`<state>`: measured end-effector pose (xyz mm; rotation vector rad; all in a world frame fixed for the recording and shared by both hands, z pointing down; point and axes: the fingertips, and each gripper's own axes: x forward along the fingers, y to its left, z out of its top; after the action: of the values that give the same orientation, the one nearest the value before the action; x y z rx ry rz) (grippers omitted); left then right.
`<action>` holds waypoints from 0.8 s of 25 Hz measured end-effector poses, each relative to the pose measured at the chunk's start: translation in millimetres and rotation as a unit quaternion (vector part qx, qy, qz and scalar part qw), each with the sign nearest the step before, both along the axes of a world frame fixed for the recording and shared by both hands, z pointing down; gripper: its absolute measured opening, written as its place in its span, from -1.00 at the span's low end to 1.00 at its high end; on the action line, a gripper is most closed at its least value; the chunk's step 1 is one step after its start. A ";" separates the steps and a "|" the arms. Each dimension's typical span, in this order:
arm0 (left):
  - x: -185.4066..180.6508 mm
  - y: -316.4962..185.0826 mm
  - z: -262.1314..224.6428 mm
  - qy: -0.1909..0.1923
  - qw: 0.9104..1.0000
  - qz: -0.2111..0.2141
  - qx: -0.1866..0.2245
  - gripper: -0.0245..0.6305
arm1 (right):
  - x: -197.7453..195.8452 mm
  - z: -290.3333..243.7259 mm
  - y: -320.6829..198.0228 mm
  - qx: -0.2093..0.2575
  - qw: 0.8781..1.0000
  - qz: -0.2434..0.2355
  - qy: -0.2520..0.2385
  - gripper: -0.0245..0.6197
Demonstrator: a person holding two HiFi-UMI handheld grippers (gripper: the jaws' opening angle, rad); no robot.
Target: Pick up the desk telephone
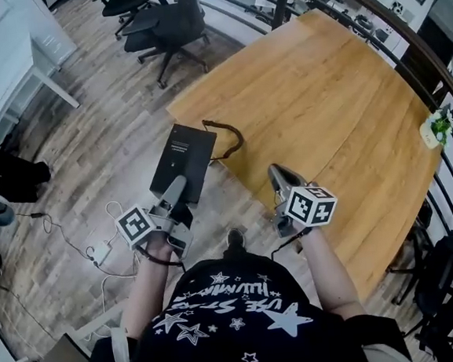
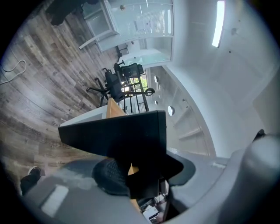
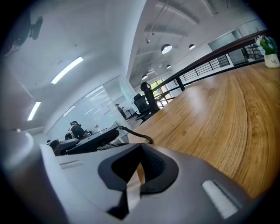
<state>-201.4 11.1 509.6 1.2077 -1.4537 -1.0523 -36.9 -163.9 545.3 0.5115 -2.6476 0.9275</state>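
The desk telephone (image 1: 183,158) is a flat black slab with a small label on the face turned up to the head view. It hangs over the wooden floor, just left of the table's corner. My left gripper (image 1: 178,190) is shut on its near edge. In the left gripper view the black body (image 2: 122,133) fills the space between the jaws of that gripper (image 2: 131,175). Its dark cord (image 1: 230,136) loops from the phone onto the wooden table (image 1: 322,105). My right gripper (image 1: 279,173) is over the table's near edge, shut and holding nothing; its view shows the phone (image 3: 92,140) to its left.
Black office chairs (image 1: 167,20) stand beyond the table's far corner. A small potted plant (image 1: 436,128) sits at the table's right edge by a dark railing (image 1: 438,79). A white power strip with cables (image 1: 102,250) lies on the floor at left.
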 end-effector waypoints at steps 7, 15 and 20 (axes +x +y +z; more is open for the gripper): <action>12.8 62.2 -10.2 -0.004 1.000 -0.009 0.020 -0.33 | -7.5 -24.5 51.9 0.001 0.999 -0.014 -0.046 -0.92; 54.2 126.6 -14.6 -0.006 1.000 -0.009 0.029 -0.33 | 21.7 -31.1 126.6 0.023 0.998 -0.053 -0.030 -0.92; 71.9 161.4 -21.9 0.002 0.999 -0.010 0.038 -0.33 | 37.5 -40.9 164.3 0.038 0.997 -0.060 -0.019 -0.92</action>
<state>-129.4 172.5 487.7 1.2469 -1.4368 -1.1306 0.6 0.4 504.4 0.3499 -2.7221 0.8114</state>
